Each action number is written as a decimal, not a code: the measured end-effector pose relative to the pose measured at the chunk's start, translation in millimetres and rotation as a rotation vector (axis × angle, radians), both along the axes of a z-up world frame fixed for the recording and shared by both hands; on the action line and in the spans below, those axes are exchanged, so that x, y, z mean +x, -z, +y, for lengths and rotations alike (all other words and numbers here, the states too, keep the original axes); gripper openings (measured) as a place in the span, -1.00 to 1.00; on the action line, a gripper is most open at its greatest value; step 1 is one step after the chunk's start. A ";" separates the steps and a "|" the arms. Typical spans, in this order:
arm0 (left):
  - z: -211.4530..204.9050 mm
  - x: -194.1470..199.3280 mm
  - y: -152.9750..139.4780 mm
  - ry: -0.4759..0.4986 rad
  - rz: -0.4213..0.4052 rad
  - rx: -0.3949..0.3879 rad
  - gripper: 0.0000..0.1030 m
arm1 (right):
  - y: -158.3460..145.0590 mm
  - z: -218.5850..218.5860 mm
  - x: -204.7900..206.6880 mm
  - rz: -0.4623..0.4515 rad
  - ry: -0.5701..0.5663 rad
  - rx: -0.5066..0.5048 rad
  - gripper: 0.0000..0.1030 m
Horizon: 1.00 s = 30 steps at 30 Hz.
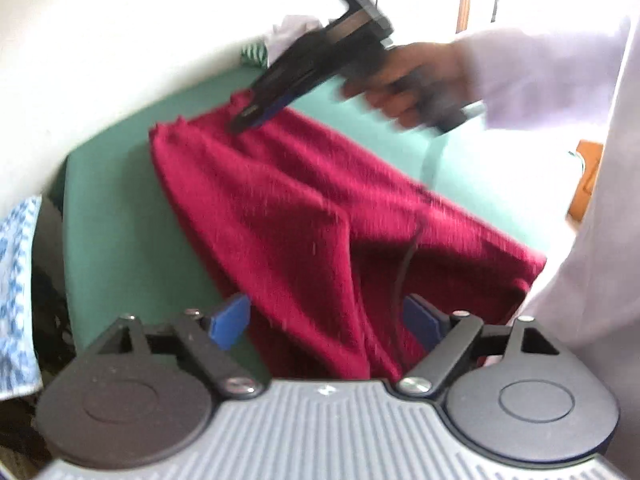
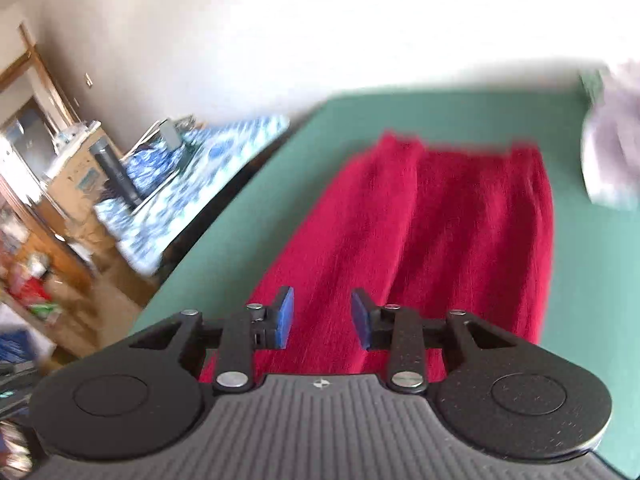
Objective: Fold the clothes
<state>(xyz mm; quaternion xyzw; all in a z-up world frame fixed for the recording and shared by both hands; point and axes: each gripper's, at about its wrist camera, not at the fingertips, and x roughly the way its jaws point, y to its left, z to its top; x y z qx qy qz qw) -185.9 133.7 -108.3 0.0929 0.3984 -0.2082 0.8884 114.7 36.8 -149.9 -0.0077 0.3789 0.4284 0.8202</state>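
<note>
Left wrist view: red cloth (image 1: 304,216) on green desk (image 1: 120,216), rumpled, with long ridges running away from camera. Left claw (image 1: 324,324) spread wide, blue pads (image 1: 230,326) either side of the near cloth bunch, not pinching. Right claw (image 1: 246,118) tipped down onto the far cloth edge, held by right hand (image 1: 400,88); gap not readable from this side angle. Heavy blur.

Right wrist view: right claw (image 2: 323,318) parted, nothing clamped, hovering low over the cloth (image 2: 440,232). Cloth here looks flatter and roughly rectangular, well inside the desk (image 2: 592,280) edges.

Step, likely: seizing an edge for a fold. Best done by nipping two corners of one edge, only the top layer, lifting evenly, keeping the edge taut, laying it square on the opposite edge. Ridges worth smoothing first.

Only in left view: hand and right claw from outside. Only in right view: right claw gap, full cloth outline, white garment (image 2: 612,140) beside it, blue patterned fabric (image 2: 192,168) off the desk.
</note>
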 end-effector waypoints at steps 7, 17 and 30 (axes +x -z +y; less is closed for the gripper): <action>-27.7 39.0 56.8 0.020 0.194 -0.037 0.04 | 40.8 90.9 88.0 -0.078 -0.078 -0.036 -0.36; -38.5 37.2 73.1 -0.055 0.197 -0.058 0.52 | 63.7 94.8 165.9 -0.049 0.153 0.056 -0.74; -47.0 29.7 76.1 0.057 0.153 0.016 0.66 | 45.0 15.1 106.2 0.237 0.123 0.169 -0.67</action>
